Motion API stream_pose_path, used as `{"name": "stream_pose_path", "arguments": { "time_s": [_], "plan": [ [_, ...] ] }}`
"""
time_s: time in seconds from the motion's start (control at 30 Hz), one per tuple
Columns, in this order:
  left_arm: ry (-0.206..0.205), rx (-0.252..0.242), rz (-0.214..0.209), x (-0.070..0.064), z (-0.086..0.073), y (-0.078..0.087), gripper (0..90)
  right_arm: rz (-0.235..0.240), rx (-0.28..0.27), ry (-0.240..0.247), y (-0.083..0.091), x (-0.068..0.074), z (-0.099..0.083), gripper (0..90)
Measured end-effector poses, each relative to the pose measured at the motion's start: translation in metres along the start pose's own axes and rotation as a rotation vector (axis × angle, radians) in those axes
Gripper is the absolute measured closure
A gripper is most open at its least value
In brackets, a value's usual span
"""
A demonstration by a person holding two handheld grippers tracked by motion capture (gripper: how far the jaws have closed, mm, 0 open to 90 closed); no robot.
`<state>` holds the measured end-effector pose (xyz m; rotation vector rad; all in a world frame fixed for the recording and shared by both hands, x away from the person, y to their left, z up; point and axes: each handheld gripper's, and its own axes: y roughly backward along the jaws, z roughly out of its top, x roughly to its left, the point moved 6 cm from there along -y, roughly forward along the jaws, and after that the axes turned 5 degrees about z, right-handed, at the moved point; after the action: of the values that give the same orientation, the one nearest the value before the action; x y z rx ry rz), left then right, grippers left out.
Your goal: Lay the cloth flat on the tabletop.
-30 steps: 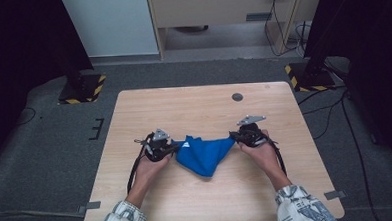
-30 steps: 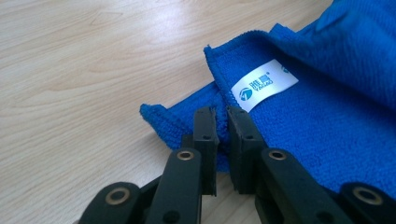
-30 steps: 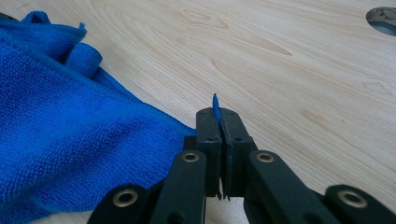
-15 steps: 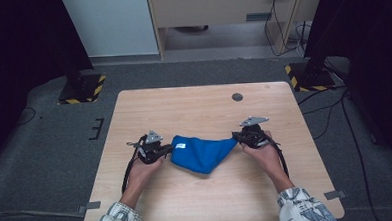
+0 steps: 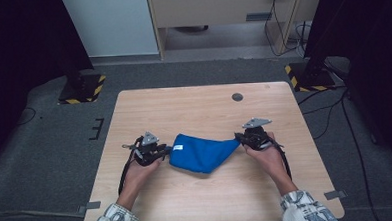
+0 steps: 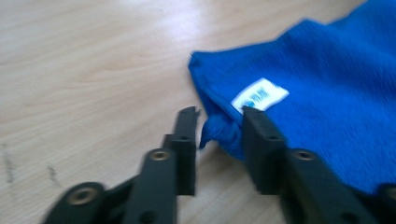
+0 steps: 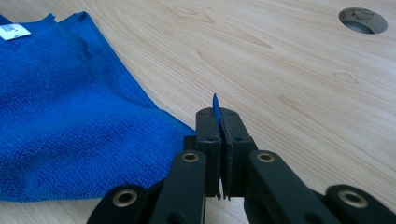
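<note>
On the wooden table, toward the person's side and roughly midway between its left and right edges, lies the blue cloth, doubled over into a rough wedge whose broad end faces the left gripper and whose narrow tip runs to the right gripper. Judging by that shape, a first fold looks to be laid, though the edges sit unevenly and the cloth is far from a neat, flat packet; squaring it up and any further folding appear to remain. A round cable hole sits in the far part of the tabletop, well apart from the work. In the right gripper view the jaws are pressed together with a thin sliver of the cloth's corner sticking up between them, so that end is firmly pinched. In the left gripper view the jaws stand apart with a bunched bit of the cloth's hem lying in the gap, not squeezed; whether this is a grip being let go or one about to be taken I cannot say. Smallest of all, a white label sits on the cloth just beyond that hem.
</note>
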<state>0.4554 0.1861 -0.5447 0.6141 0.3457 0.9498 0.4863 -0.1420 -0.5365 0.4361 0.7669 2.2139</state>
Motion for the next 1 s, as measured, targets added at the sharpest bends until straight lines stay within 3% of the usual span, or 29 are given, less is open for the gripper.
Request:
{"name": "stream_pose_path", "arguments": {
  "time_s": [0.17,0.3,0.57,0.63,0.73,0.87,1.0],
  "plan": [
    [0.02,-0.046,-0.004,0.001,0.011,0.004,62.1,-0.003,-0.002,-0.003,-0.001,0.001,0.001,87.9],
    [0.022,-0.058,-0.016,-0.002,0.02,-0.002,62.3,-0.005,-0.008,-0.006,-0.003,0.001,0.002,87.8],
    [0.03,-0.011,-0.007,-0.005,0.023,-0.031,52.8,-0.003,-0.023,-0.013,-0.008,0.003,0.002,87.6],
    [0.006,0.002,0.001,-0.008,0.021,-0.035,52.4,-0.001,-0.027,-0.022,-0.007,0.002,0.0,87.6],
    [0.019,-0.007,0.004,-0.009,0.021,-0.038,50.2,0.003,-0.037,-0.046,-0.005,0.0,-0.002,87.6],
    [0.0,0.011,0.013,-0.011,0.019,-0.041,47.8,0.002,-0.015,-0.044,-0.004,0.001,-0.007,87.6],
    [0.017,0.026,0.016,-0.009,0.014,-0.046,46.4,0.002,-0.002,-0.026,0.003,0.003,-0.008,87.6]
  ]
}}
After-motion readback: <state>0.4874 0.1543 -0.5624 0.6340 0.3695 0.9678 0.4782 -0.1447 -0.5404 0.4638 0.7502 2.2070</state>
